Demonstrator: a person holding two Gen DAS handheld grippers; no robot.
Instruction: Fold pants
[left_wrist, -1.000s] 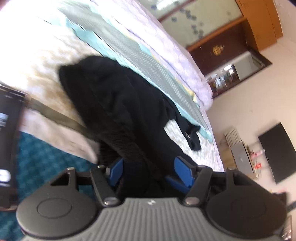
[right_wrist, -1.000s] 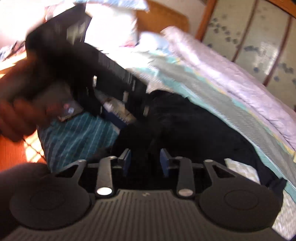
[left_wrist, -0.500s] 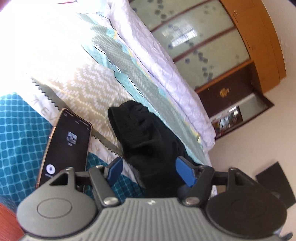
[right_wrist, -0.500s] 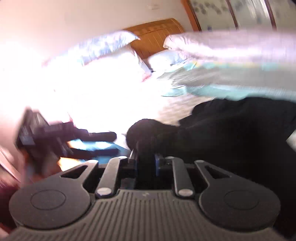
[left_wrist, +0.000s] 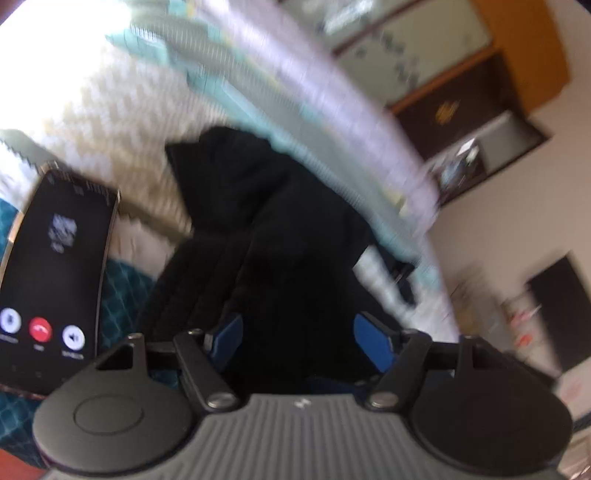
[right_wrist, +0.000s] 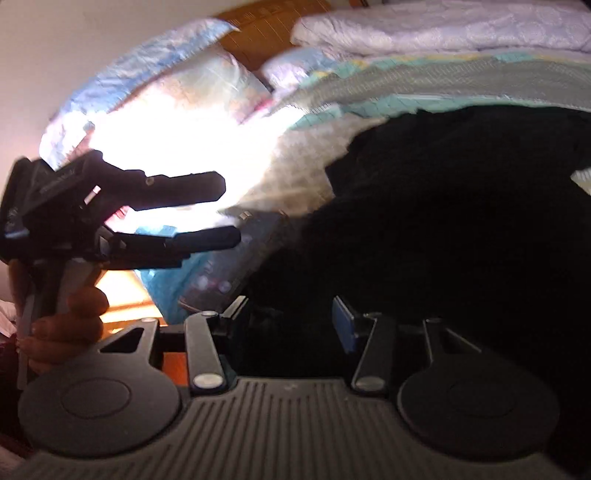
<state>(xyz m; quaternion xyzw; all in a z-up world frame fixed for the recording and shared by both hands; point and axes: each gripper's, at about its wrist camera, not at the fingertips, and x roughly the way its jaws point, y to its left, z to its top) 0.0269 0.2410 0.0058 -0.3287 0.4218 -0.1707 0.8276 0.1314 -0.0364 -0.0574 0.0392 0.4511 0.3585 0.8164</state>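
Observation:
Black pants (left_wrist: 266, 221) lie bunched on the patterned bed cover (left_wrist: 110, 122). In the left wrist view my left gripper (left_wrist: 301, 336) hovers over their near end, its blue pads (left_wrist: 229, 332) apart and its jaws closing. The right wrist view shows the left gripper (right_wrist: 229, 210) held in a hand, to the left of the cloth, with an empty gap between its fingers. My right gripper (right_wrist: 290, 319) sits low over the pants (right_wrist: 443, 221). Its jaws are opening, with dark cloth lying between the pads without being pressed.
A phone (left_wrist: 55, 277) with a call screen lit lies on the teal blanket (left_wrist: 122, 291) just left of the pants, also seen as the phone (right_wrist: 236, 258) in the right wrist view. Pillows (right_wrist: 166, 88) and a folded white quilt (right_wrist: 443, 26) lie farther back on the bed.
The right gripper, pinched narrow on the pants' edge half a second ago, now stands wide and has rolled. The left gripper drew back from the pants, then came closer again.

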